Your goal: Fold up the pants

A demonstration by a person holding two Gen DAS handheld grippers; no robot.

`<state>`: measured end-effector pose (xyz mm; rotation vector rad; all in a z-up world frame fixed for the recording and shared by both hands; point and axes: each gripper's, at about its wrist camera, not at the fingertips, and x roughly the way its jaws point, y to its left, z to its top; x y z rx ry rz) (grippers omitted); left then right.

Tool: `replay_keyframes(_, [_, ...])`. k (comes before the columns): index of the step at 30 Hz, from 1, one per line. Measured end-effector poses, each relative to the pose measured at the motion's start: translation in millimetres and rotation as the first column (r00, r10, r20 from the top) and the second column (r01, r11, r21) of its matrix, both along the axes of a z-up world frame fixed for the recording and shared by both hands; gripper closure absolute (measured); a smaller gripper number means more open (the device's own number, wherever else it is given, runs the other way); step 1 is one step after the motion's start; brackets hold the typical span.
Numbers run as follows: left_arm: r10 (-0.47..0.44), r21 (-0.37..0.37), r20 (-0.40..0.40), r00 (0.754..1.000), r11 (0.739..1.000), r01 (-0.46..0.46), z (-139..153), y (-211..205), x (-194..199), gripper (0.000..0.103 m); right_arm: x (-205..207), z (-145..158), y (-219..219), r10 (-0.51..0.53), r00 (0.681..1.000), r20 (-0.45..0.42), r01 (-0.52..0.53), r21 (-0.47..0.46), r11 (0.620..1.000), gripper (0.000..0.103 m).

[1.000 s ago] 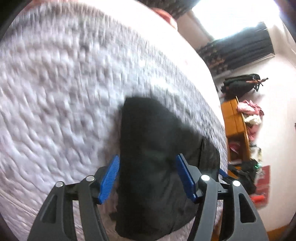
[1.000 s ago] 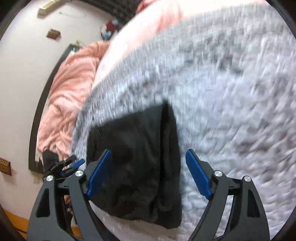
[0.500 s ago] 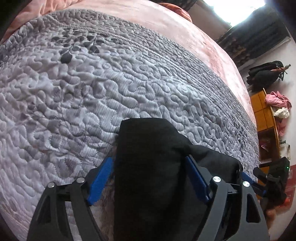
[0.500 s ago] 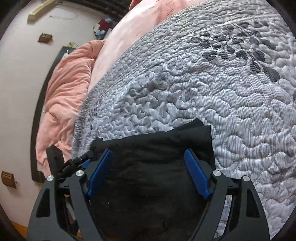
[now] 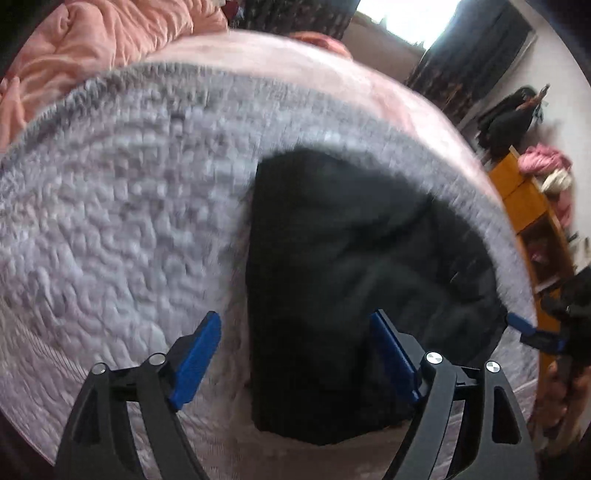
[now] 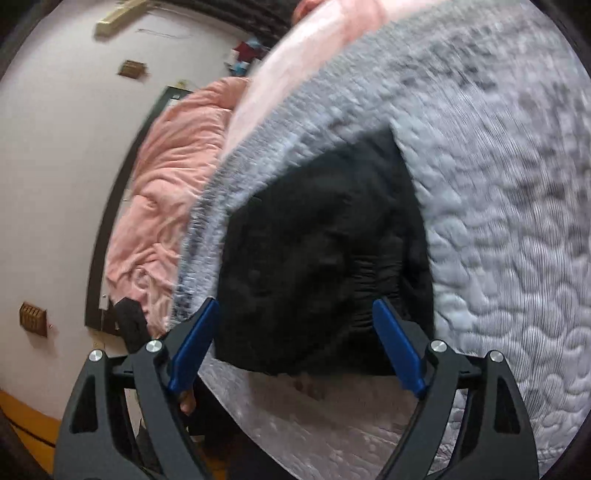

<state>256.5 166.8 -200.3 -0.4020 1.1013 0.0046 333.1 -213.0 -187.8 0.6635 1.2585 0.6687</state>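
The soft, limp black fabric pants (image 5: 354,280), folded into a bundle, lie on the grey quilted bed cover (image 5: 110,229). Left tool (image 5: 295,354) and right tool (image 6: 295,343) hover at 6 o'clock, both opening, nothing pinched. Best taken at a folded edge.

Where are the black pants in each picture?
Left wrist view: the black pants lie right of middle on the gray quilt, reaching down between the claw's blue fingers.
Right wrist view: the black pants sit at the middle, just above the claw.
Shared landmark: the pink blanket beyond the quilt.
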Motion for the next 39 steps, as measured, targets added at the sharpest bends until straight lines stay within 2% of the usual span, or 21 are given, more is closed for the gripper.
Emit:
replay_keyframes(3, [0.011,-0.027,-0.024,1.0,1.0,-0.012,-16.4,1.1,-0.2,0.019,2.3,-18.0,1.1,0.0,0.999,-0.044,-0.002,-0.034,0.999,0.021])
replay_keyframes(8, [0.044,-0.097,-0.012,0.999,0.994,-0.045,-5.6,10.9,-17.1,0.021,-13.7,5.6,-2.2,-0.015,1.0,-0.007,0.015,-0.035,0.999,0.018])
replay_keyframes(10, [0.049,-0.088,0.006,0.999,0.995,-0.049,2.4,12.5,-28.9,0.018,-27.2,17.2,-3.8,-0.013,1.0,0.022,0.014,-0.047,0.999,0.014])
replay_keyframes(12, [0.078,-0.065,0.017,0.997,0.995,-0.077,8.2,14.5,-43.6,0.007,-42.2,20.6,-6.3,-0.016,1.0,0.008,0.016,-0.058,0.998,0.012])
replay_keyframes(16, [0.124,-0.078,-0.009,0.992,0.989,-0.125,10.6,17.2,-75.9,0.006,-76.5,15.1,-15.4,-0.056,0.996,-0.069,0.049,-0.1,0.994,0.012])
replay_keyframes(18, [0.12,-0.069,-0.003,0.993,0.99,-0.12,18.9,12.9,-98.6,0.006,-99.3,21.4,-15.8,-0.057,0.997,-0.059,0.049,-0.135,0.99,0.011])
replay_keyframes(21, [0.097,0.0,0.026,0.995,0.995,-0.097,42.8,-1.4,-130.4,0.005,-135.9,36.0,-16.1,-0.055,0.998,-0.037,0.047,-0.204,0.978,0.01])
replay_keyframes(23, [0.078,0.061,0.066,0.995,0.995,-0.082,66.6,-15.3,-154.8,0.004,-163.8,56.1,-14.1,-0.043,0.999,0.024,0.048,-0.3,0.953,0.01])
replay_keyframes(25, [0.058,0.13,0.102,0.993,0.989,-0.071,89.4,-29.2,-175.8,0.004,-195.4,85.6,-7.0,-0.01,0.992,0.124,0.06,-0.404,0.913,0.007])
replay_keyframes(26, [0.042,0.18,0.125,0.991,0.982,-0.064,105.1,-40.3,-189.7,0.004,-209.6,98.4,-4.9,-0.001,0.986,0.165,0.075,-0.438,0.896,0.006])
replay_keyframes(28, [0.018,0.234,0.163,0.986,0.971,-0.056,125.1,-54.0,-205.4,0.004,-236.0,121.6,-3.6,0.001,0.971,0.238,0.119,-0.49,0.864,0.003])
replay_keyframes(29, [0.01,0.261,0.19,0.982,0.963,-0.06,138.0,-62.5,-217.0,0.004,-245.3,130.3,-3.7,-0.001,0.964,0.266,0.14,-0.506,0.851,0.003])
replay_keyframes(32, [-0.015,0.279,0.242,0.97,0.959,-0.055,167.2,-80.8,-241.7,0.004,-277.5,162.5,-4.3,-0.02,0.931,0.364,0.23,-0.545,0.806,0.003])
replay_keyframes(37, [-0.07,0.372,0.324,0.944,0.926,-0.059,214.4,-113.9,-283.3,0.004,-313.1,204.0,3.5,0.006,0.905,0.426,0.253,-0.549,0.797,0.003])
replay_keyframes(39, [-0.086,0.393,0.345,0.935,0.917,-0.06,231.6,-125.8,-298.4,0.004,-333.2,226.0,7.8,0.021,0.874,0.485,0.279,-0.538,0.795,0.003])
